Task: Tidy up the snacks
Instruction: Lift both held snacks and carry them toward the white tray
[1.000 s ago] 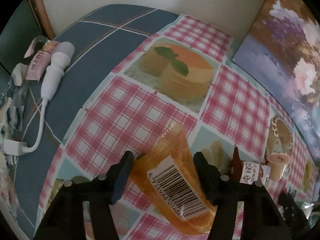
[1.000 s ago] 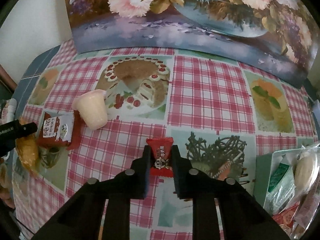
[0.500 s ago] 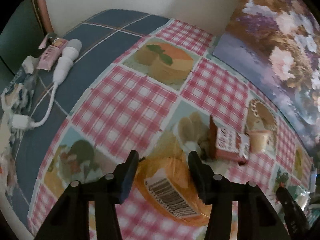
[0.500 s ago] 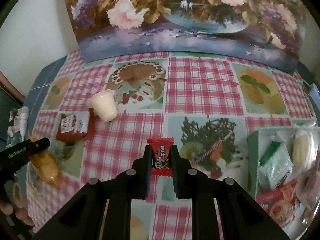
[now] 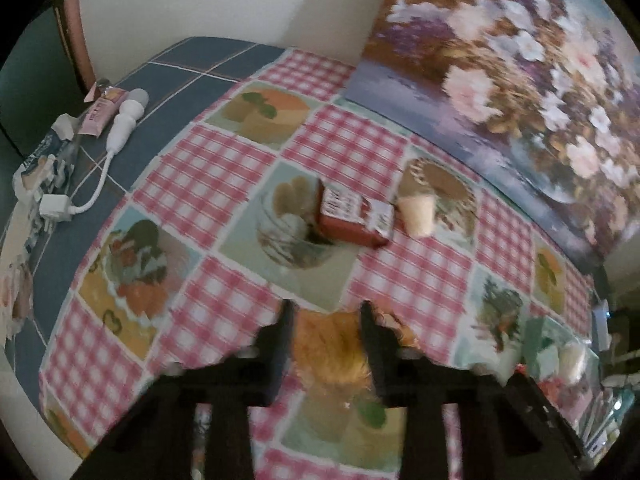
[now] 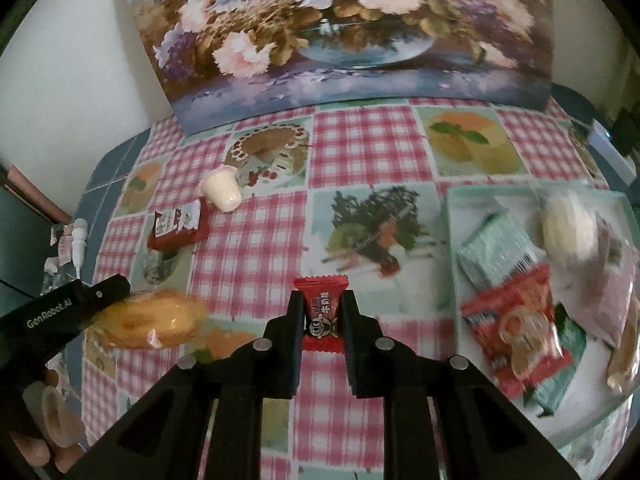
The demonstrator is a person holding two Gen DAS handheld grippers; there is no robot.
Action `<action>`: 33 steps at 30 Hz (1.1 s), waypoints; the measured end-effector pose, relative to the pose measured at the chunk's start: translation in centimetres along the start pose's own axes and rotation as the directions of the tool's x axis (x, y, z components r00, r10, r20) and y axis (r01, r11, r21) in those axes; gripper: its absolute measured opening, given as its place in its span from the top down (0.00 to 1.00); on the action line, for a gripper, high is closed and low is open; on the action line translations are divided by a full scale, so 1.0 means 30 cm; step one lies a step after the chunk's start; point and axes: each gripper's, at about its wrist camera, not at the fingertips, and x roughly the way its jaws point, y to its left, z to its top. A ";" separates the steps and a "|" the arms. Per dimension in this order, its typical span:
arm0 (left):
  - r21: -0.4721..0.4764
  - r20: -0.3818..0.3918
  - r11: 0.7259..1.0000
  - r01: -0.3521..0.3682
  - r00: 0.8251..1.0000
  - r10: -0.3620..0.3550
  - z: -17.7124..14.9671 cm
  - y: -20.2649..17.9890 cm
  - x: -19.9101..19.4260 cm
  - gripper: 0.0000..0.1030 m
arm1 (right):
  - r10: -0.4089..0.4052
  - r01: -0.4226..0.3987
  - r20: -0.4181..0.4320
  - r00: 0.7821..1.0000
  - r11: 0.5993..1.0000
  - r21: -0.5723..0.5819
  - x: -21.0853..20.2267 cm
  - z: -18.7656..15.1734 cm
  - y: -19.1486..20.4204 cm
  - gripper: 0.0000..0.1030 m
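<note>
Right wrist view: a red candy (image 6: 323, 312) is being clamped by the right gripper (image 6: 322, 320) fingers, while an orange pastry packet (image 6: 150, 324), at nine o'clock above the bench (image 6: 256, 248), is being pinched by the just-closed left gripper (image 5: 326, 344) fingers.

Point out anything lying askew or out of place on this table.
The pale pudding cup lies tipped on its side beside the red snack box, both loose on the checked tablecloth instead of in the tray. A white charger cable clutters the far edge.

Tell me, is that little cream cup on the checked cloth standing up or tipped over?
Tipped over. The cream cup lies on its side on the tablecloth, beside the red packet.
</note>
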 end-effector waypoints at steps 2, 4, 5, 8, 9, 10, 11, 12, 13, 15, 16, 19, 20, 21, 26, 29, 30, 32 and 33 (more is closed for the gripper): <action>0.001 0.000 1.000 0.012 1.000 -0.012 -0.030 -0.026 -0.021 0.78 | 0.001 -0.001 0.001 1.000 1.000 0.015 -0.012 -0.012 -0.021 0.82; 0.012 -0.008 1.000 0.026 1.000 -0.026 -0.056 -0.053 -0.025 0.78 | 0.002 -0.002 0.002 1.000 1.000 0.031 -0.026 -0.024 -0.049 0.82; 0.017 -0.011 0.999 0.030 0.999 -0.030 -0.066 -0.061 -0.023 0.77 | 0.002 -0.002 0.002 1.000 0.999 0.037 -0.033 -0.030 -0.062 0.82; 0.060 -0.005 0.998 0.021 1.000 -0.020 -0.081 -0.083 0.001 0.65 | 0.008 -0.008 -0.004 1.000 0.999 0.052 -0.046 -0.046 -0.099 0.82; 0.094 -0.012 0.996 0.009 1.000 -0.008 -0.083 -0.092 0.017 0.56 | 0.009 -0.008 -0.005 1.000 0.998 0.057 -0.047 -0.047 -0.111 0.82; 0.128 -0.017 0.992 -0.001 1.000 0.003 -0.086 -0.097 0.028 0.36 | 0.006 -0.005 -0.007 1.000 0.998 0.064 -0.047 -0.047 -0.126 0.82; 0.167 -0.020 0.986 -0.016 1.000 0.019 -0.086 -0.105 0.039 0.28 | -0.001 0.001 -0.009 1.000 0.997 0.071 -0.044 -0.046 -0.140 0.82; 0.211 -0.018 0.977 -0.033 0.999 0.037 -0.085 -0.111 0.048 0.28 | -0.008 0.009 -0.013 1.000 0.997 0.078 -0.040 -0.047 -0.154 0.82; 0.243 -0.012 0.969 -0.045 0.999 0.050 -0.081 -0.116 0.055 0.28 | -0.011 0.012 -0.018 1.000 0.996 0.084 -0.034 -0.046 -0.164 0.82; 0.305 -0.007 0.951 -0.045 0.999 0.049 -0.072 -0.124 0.064 0.27 | 0.002 0.002 -0.039 0.999 0.995 0.103 -0.015 -0.046 -0.184 0.82; 0.332 -0.010 0.942 -0.041 0.999 0.047 -0.069 -0.129 0.069 0.23 | 0.008 -0.003 -0.046 0.999 0.994 0.109 -0.008 -0.047 -0.189 0.82; 0.435 -0.017 0.900 -0.039 0.999 0.051 -0.081 -0.159 0.089 0.20 | 0.009 -0.001 -0.065 0.998 0.993 0.117 0.009 -0.046 -0.196 0.82; 0.461 -0.016 0.886 -0.043 0.998 0.056 -0.088 -0.170 0.094 0.20 | 0.010 -0.002 -0.066 0.998 0.993 0.118 0.011 -0.045 -0.198 0.82; 0.494 -0.021 0.868 -0.042 0.998 0.060 -0.098 -0.184 0.107 0.20 | 0.010 -0.002 -0.067 0.998 0.993 0.118 0.011 -0.044 -0.198 0.82; 0.569 -0.036 0.819 -0.072 0.993 0.113 -0.127 -0.233 0.174 0.20 | 0.011 -0.002 -0.077 0.997 0.993 0.118 0.019 -0.043 -0.201 0.82; 0.572 -0.045 0.815 -0.090 0.989 0.141 -0.133 -0.241 0.211 0.26 | 0.010 -0.001 -0.081 0.997 0.993 0.117 0.025 -0.043 -0.201 0.82; 0.576 -0.042 0.811 -0.099 0.988 0.150 -0.137 -0.244 0.220 0.31 | 0.011 -0.002 -0.082 0.997 0.993 0.117 0.026 -0.042 -0.200 0.82; 0.578 -0.036 0.809 -0.104 0.988 0.153 -0.147 -0.249 0.225 0.44 | 0.012 -0.003 -0.081 0.997 0.993 0.115 0.025 -0.041 -0.198 0.82; 0.577 -0.033 0.810 -0.105 0.988 0.152 -0.150 -0.250 0.222 0.45 | 0.014 -0.004 -0.080 0.997 0.993 0.115 0.024 -0.041 -0.198 0.82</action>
